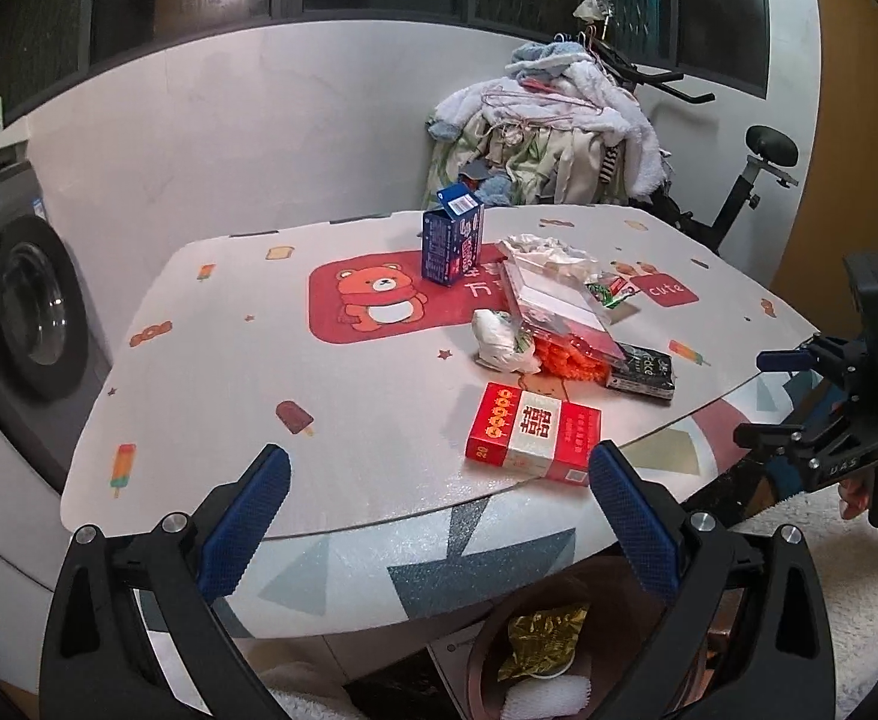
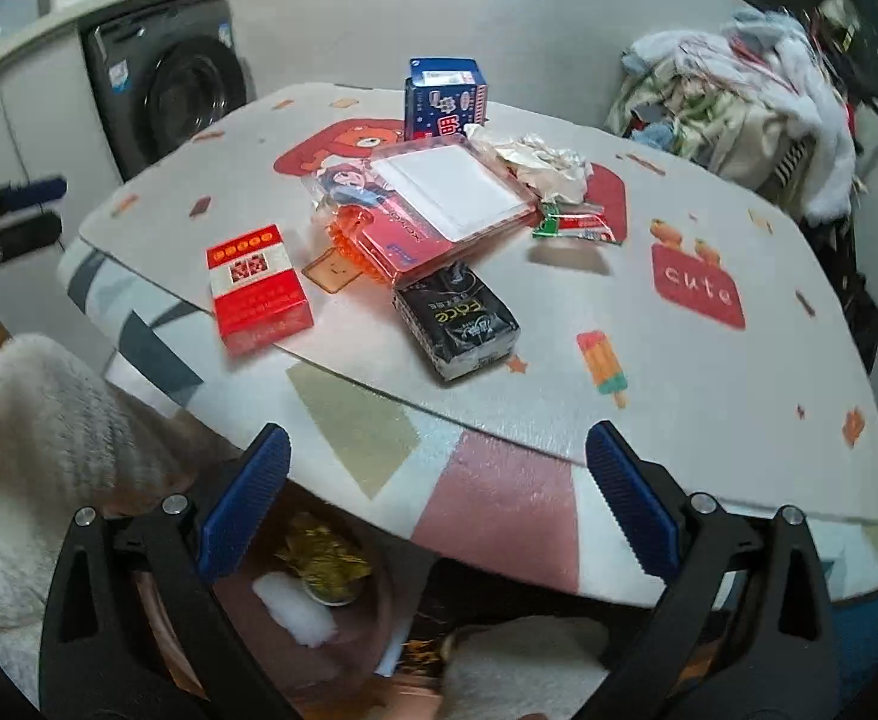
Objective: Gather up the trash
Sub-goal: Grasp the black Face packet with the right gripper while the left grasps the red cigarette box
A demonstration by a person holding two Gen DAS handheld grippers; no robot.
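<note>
You are hovering both hand-held grippers, wide open and empty, short of the counter (image 1: 211, 420).
Be closing the left hand-held gripper (image 1: 439, 516) squarely across the red cigarette pack (image 1: 532, 435); the right hand-held gripper (image 2: 439, 492) is waiting.

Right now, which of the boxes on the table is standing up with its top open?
The blue box at the far side, by the bear picture. Its top flap is lifted and it stands upright. The red box and the black pack lie flat and closed.

left claw (image 1: 439, 516): spread wide, empty | right claw (image 2: 438, 498): spread wide, empty
</note>
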